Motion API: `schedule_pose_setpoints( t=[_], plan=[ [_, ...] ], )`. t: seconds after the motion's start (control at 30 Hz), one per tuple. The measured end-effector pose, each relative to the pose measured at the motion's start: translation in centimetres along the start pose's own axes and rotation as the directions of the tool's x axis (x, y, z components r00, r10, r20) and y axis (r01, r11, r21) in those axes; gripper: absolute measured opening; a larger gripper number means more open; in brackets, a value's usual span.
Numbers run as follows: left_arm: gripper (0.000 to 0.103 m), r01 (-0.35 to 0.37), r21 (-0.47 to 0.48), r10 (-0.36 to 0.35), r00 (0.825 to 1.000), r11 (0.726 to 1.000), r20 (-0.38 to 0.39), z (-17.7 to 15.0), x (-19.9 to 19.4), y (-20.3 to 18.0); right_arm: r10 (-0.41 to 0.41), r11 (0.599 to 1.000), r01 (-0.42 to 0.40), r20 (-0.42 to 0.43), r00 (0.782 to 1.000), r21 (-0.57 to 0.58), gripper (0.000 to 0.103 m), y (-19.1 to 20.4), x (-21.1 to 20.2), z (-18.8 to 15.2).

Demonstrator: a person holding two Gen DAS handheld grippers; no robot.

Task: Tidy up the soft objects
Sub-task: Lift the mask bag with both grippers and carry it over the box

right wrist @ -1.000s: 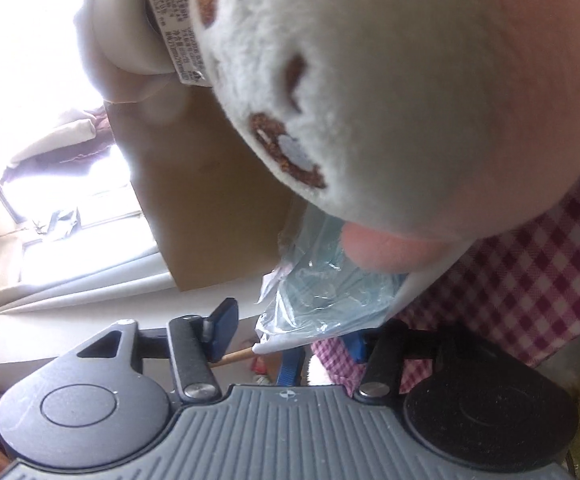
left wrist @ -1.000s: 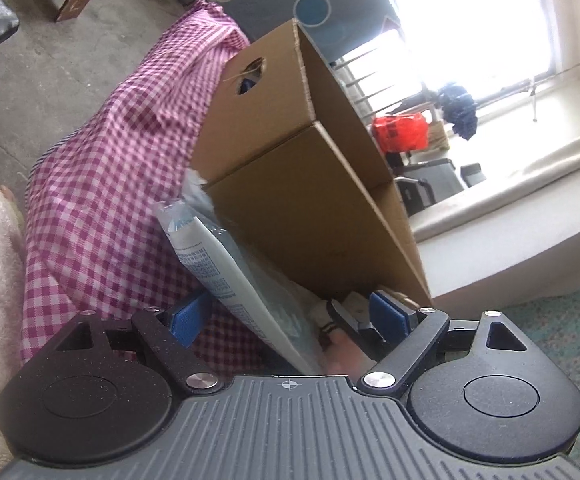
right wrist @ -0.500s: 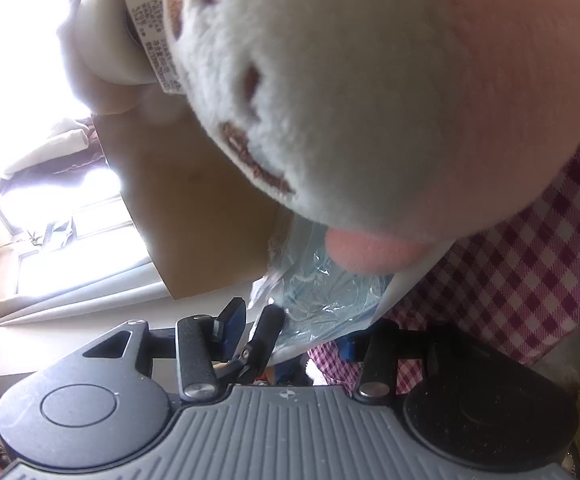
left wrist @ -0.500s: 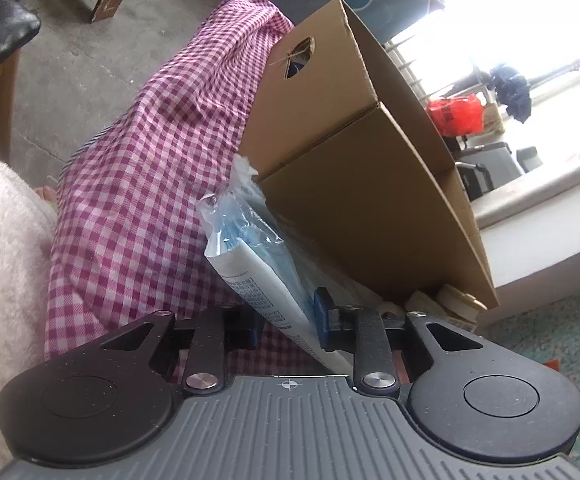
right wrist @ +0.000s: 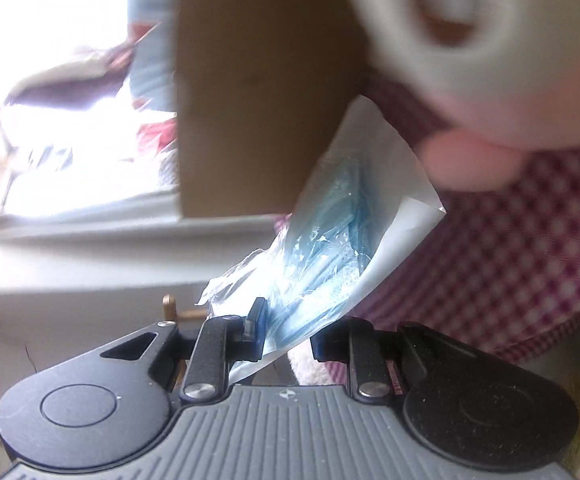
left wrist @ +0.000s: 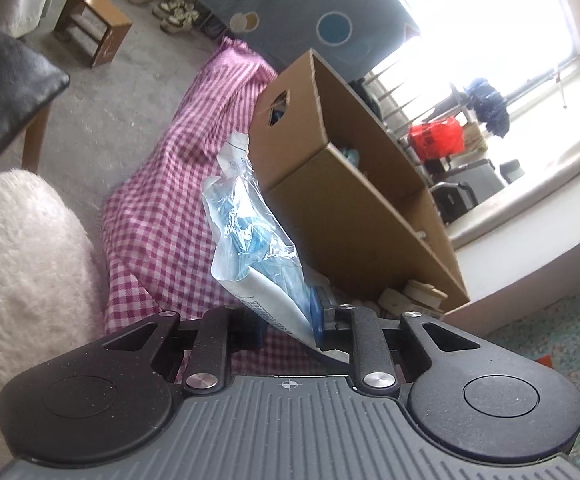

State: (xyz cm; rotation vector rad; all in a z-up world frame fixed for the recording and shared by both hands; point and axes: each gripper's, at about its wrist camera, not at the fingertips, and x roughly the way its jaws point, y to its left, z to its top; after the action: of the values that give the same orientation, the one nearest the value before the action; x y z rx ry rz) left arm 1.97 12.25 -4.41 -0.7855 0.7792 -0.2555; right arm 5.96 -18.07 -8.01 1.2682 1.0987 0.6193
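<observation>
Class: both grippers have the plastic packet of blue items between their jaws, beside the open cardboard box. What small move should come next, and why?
Probably lift the packet a little higher and carry it toward the cardboard box. The left gripper and right gripper are both closing on its lower end, it stands beside the box, and the box's open top sits above the packet's held end.

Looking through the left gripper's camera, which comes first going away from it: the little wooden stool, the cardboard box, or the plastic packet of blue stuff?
1. Plastic packet: right between the left gripper fingers, centre.
2. Cardboard box: just behind the packet, on the checked cloth.
3. Wooden stool: far across the floor, upper left.
</observation>
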Motion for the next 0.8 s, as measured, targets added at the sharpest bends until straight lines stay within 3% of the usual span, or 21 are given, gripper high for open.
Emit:
schedule_pose_setpoints(
  t=[0.2, 0.33, 0.47, 0.67, 0.8],
  plan=[
    [0.020, 0.018, 0.046, -0.023, 0.994, 0.999, 0.106, -0.3, -4.2, -1.5, 0.046, 0.975, -0.054, -0.044, 0.998, -0.218, 0.023, 4.8, -0.4, -0.9],
    [0.020, 0.028, 0.098, -0.047, 0.980, 0.995, 0.193, -0.3, -7.0, -3.3, 0.086, 0.914, -0.100, -0.053, 0.995, -0.394, 0.023, 9.1, -1.4, -1.1],
    [0.020, 0.048, 0.176, -0.094, 0.959, 0.983, 0.268, 0.3, -8.4, -6.0, 0.122, 0.827, -0.111, -0.017, 0.992, -0.551, 0.023, 13.5, -3.3, -0.3],
    [0.020, 0.110, 0.300, -0.201, 0.935, 0.948, 0.292, 2.6, -6.0, -10.5, 0.134, 0.723, -0.030, 0.099, 0.986, -0.690, 0.023, 18.5, -6.7, 3.4],
    [0.020, 0.164, 0.351, -0.262, 0.931, 0.922, 0.254, 4.3, -2.2, -13.0, 0.085, 0.694, 0.070, 0.178, 0.980, -0.717, 0.023, 20.6, -8.7, 7.6]
  ],
)
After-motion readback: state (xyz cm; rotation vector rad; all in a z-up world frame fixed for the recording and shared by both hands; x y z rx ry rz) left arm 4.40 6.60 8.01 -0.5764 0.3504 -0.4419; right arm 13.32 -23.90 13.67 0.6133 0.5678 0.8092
